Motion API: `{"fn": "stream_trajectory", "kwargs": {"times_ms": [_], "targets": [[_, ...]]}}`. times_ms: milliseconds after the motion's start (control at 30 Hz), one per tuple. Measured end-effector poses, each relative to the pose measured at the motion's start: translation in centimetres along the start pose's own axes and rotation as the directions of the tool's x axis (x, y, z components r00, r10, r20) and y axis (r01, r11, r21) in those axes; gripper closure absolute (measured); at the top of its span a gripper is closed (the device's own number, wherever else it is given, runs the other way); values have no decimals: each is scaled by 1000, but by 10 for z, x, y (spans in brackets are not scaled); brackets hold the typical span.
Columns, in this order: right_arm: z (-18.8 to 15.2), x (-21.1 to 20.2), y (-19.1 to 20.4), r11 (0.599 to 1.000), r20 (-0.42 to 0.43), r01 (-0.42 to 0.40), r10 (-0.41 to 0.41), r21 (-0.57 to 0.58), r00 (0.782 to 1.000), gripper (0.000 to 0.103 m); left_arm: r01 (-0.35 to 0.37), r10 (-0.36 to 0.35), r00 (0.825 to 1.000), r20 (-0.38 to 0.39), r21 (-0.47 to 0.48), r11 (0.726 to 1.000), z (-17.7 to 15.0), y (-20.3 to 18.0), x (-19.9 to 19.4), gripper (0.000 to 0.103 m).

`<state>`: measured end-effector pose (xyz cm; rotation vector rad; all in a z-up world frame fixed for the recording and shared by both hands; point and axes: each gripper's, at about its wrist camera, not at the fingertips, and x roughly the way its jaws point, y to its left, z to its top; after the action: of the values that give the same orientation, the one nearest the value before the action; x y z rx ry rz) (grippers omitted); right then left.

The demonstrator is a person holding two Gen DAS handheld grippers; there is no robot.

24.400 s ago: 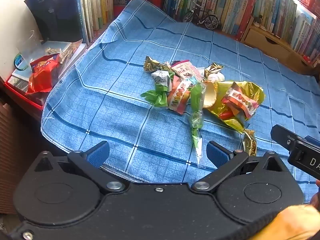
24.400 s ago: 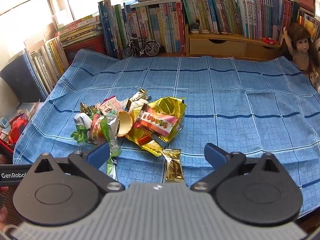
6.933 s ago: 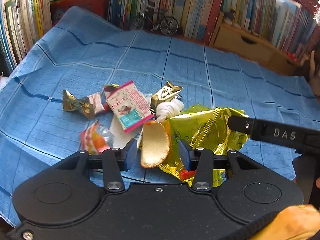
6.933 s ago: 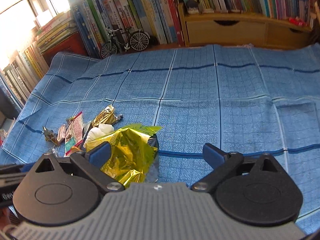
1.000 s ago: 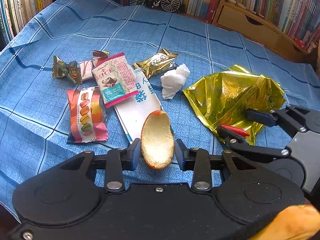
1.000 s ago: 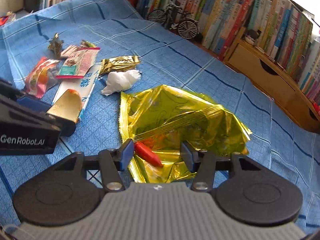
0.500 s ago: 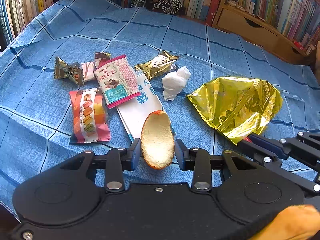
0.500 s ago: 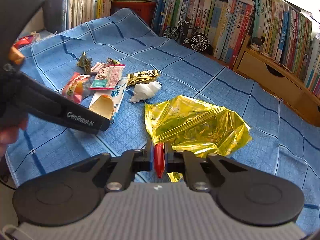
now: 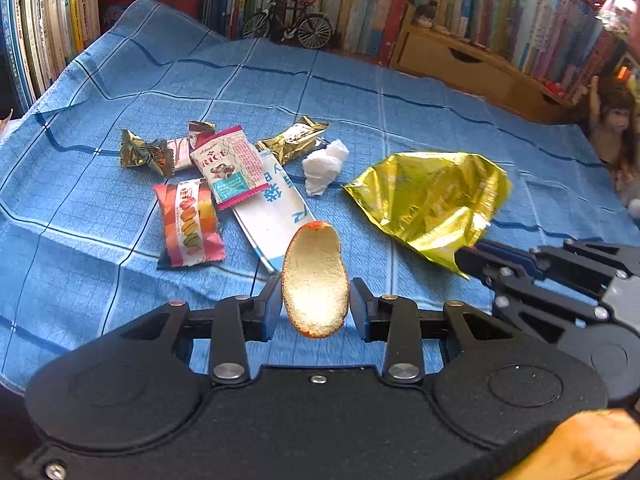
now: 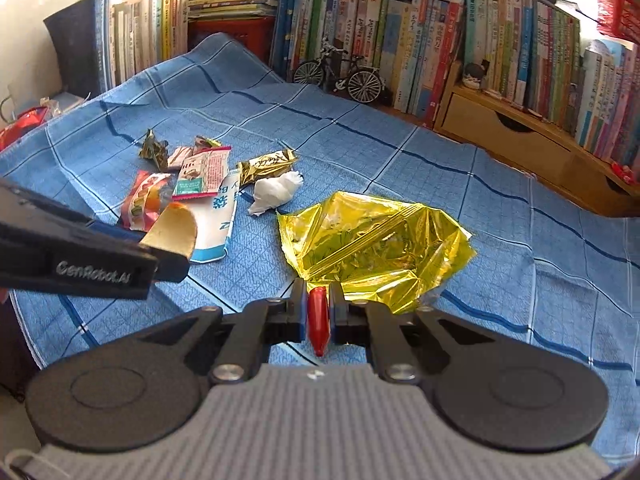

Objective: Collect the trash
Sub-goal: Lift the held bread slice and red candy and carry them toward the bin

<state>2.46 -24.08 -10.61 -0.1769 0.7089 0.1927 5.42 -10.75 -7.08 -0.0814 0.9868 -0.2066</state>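
Note:
My left gripper (image 9: 314,308) is shut on a curved orange peel (image 9: 316,280), held upright above the blue checked cloth (image 9: 400,120). In the right wrist view the peel (image 10: 174,232) sits at the tip of the left gripper's black arm. My right gripper (image 10: 318,312) is shut on the red corner of a crumpled gold foil bag (image 10: 376,248), whose mouth faces away. The same gold foil bag (image 9: 432,196) lies right of the peel. On the cloth lie a macaron wrapper (image 9: 188,224), a rice cracker wrapper (image 9: 228,168), a white sachet (image 9: 276,208), a gold bar wrapper (image 9: 292,140) and a tissue wad (image 9: 324,164).
Books (image 10: 400,40) line the back and left edges of the cloth. A toy bicycle (image 10: 340,72) and a wooden drawer unit (image 10: 512,132) stand at the back. A doll (image 9: 616,120) sits far right. A red packet (image 10: 20,128) lies off the cloth's left side.
My right gripper has shut on the bag's red corner and lifted that edge. Both grippers have drawn back and up. The peel stays in the left gripper.

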Motion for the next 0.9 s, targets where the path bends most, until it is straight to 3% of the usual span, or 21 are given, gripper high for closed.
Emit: {"fn": "stream_trajectory", "kwargs": {"times_ms": [467,633,900], "targets": [[-27,-85,52,972,50,163,-174,170,984,89,103,-106,994,18,142,984,-59,32,-81,69],[-45,-112,77,962,43,172,-185,211,982,89,110,-113,994,7,160,981,-83,41,-102,69],[-64,-131,99,965,46,122,-136,233,990,89,75,-76,997,1,137,988,-116,50,-124,69]]}}
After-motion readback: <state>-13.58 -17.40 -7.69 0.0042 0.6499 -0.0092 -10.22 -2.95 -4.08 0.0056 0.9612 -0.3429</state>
